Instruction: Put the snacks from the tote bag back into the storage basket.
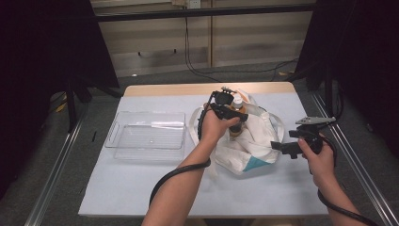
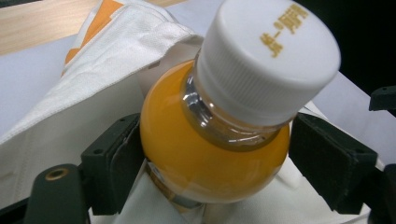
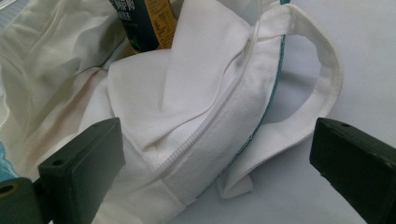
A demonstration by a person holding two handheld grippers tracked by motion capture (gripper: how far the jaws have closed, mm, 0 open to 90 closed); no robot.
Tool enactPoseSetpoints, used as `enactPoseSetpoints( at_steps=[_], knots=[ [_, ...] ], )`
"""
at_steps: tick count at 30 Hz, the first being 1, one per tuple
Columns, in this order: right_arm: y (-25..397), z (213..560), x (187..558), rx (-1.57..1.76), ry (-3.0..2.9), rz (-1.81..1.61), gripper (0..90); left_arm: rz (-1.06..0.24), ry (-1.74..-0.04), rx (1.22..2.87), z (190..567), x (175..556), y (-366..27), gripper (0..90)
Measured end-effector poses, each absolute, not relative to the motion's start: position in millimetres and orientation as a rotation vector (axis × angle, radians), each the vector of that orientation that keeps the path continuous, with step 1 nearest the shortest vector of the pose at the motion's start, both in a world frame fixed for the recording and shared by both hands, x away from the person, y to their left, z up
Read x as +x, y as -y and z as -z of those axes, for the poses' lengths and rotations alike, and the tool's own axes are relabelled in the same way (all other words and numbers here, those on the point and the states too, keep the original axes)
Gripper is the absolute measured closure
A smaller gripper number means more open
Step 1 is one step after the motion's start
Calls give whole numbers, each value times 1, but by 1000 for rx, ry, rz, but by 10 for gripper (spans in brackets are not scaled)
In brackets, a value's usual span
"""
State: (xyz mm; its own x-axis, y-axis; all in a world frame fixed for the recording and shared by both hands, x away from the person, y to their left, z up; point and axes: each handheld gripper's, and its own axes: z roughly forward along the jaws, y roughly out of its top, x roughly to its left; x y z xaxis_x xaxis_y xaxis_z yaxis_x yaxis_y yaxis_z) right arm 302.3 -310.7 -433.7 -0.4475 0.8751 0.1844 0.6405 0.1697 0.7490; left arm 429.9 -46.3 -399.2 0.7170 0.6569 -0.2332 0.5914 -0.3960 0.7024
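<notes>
Orange juice fills the white-capped bottle (image 2: 210,154) above the bag (image 1: 256,141).

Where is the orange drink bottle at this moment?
In the high view, the orange drink bottle stands right of centre, inside the white bag, between the left hand-held gripper's jaws.

High view: fixed above person's side of table (image 1: 141,197), facing forward and down; takes in whole tabletop, floor and dark curtains beyond; farthest of three. Left gripper view: rides left gripper (image 2: 210,154), looks along own jaws, very close on bottle (image 2: 210,154) and bag (image 2: 107,79); table edge behind. Right gripper view: rides right gripper (image 3: 210,158), close on bag's zipped rim and handle; bottle label at top. Shared: bag and bottle appear in all three.
</notes>
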Motion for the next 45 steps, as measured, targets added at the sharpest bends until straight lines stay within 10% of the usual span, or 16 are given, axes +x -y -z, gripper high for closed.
enactPoseSetpoints(
  at_steps=[45],
  knots=[
    [309,432,301,1446,-2164,-1174,27,-149,-921,2149,381,430,47,300]
  ],
)
